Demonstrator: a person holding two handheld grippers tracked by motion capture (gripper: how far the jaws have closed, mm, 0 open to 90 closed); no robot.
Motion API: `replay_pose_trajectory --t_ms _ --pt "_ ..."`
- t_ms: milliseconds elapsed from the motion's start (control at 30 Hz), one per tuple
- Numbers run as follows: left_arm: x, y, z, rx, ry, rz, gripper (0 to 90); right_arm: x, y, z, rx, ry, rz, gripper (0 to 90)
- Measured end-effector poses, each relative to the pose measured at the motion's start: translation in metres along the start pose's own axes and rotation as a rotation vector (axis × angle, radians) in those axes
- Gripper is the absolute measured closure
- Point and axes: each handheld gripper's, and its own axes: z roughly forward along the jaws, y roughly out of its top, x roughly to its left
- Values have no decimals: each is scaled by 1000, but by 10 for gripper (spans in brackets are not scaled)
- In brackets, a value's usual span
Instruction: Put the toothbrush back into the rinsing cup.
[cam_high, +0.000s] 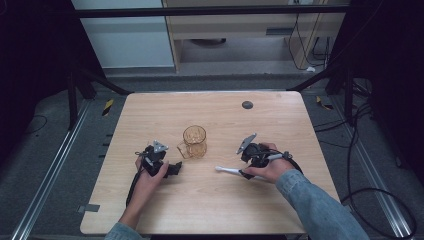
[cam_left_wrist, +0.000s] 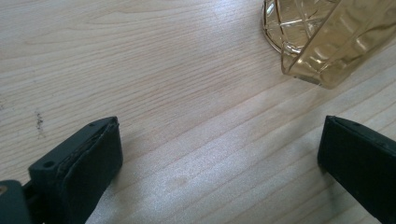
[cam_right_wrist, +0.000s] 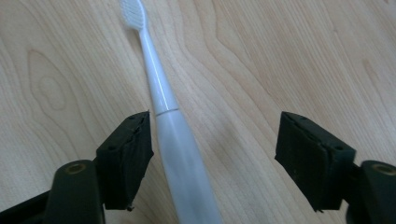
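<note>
I am holding my right claw (cam_right_wrist: 212, 154) spread wide over a white toothbrush (cam_right_wrist: 173, 135), which is lying flat on the bench (cam_high: 220, 200); the handle is running up between the jaws with the bristle head pointing away from me. It is not centred: the handle is sitting just beside one jaw, perhaps touching it, with a broad gap to the other. If I am closing from here, I am judging that the far jaw will be sweeping the brush sideways before both pads are biting, and the smooth, rounded handle could be rolling or squirting out (a slippery shape for flat pads). Coming in too low, the jaw tips could be scraping the wood instead of getting under the handle.

My left claw (cam_left_wrist: 219, 158) is also spread and gripping nothing, hovering low over bare wood. Beyond it, up and to one side, the amber glass mug (cam_left_wrist: 322, 37) is standing near the middle of the bench, its handle (cam_high: 183, 150) turned toward my left hand (cam_high: 150, 175). Any careless swing of that claw could be knocking the mug, which looks light enough to be tipping or sliding.
</note>
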Motion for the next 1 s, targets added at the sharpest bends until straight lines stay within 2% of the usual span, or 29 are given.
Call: replay_pose_trajectory --t_ms 500,867,1000 --pt "0 0 0 0 0 0 0 1 5 8 25 39 -38 351" --pt "0 0 0 0 -1 1 0 3 -2 14 78 83 -82 428" --pt "0 0 0 0 0 0 0 3 -6 16 100 96 -77 453"
